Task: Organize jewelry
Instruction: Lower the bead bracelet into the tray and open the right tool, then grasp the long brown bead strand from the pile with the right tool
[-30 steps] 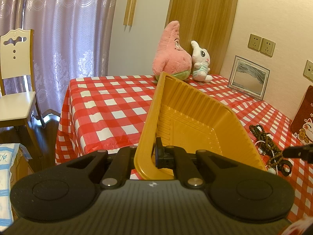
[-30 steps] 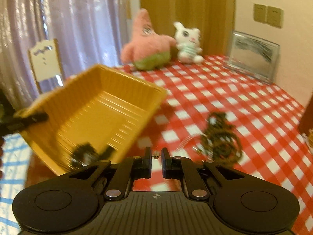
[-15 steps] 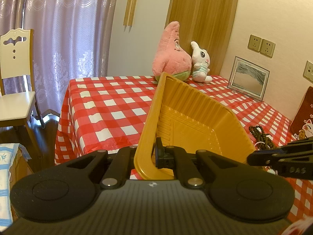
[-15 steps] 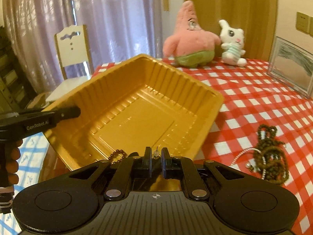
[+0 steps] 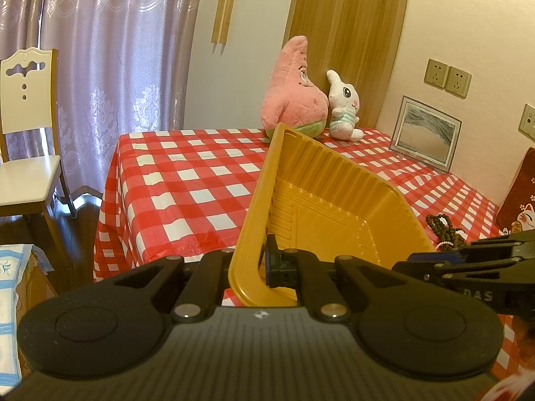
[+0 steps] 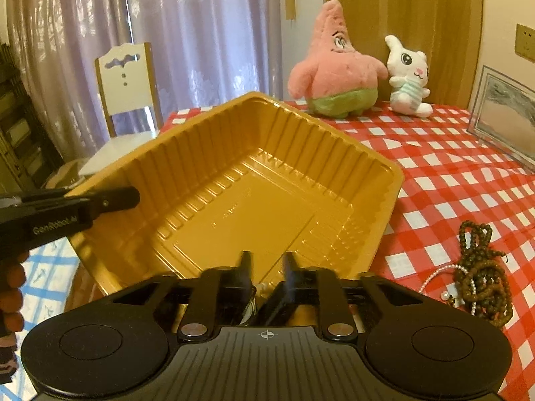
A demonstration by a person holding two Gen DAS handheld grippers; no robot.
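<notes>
Right gripper [image 6: 266, 264] over the tray's near edge, fingers just parted, apparently dropping a small piece, hard to see. Left gripper [image 5: 264, 260] pinches the tray [image 6: 234, 180] rim, tilted. Next: fetch the beads [image 6: 481, 267] on the counter [image 6: 451, 173].

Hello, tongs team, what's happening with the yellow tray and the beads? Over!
Left tongs shut on yellow tray rim, tray tilted. Right tongs just opened over it. Bead strands on the tablecloth. Nothing blocking.
</notes>
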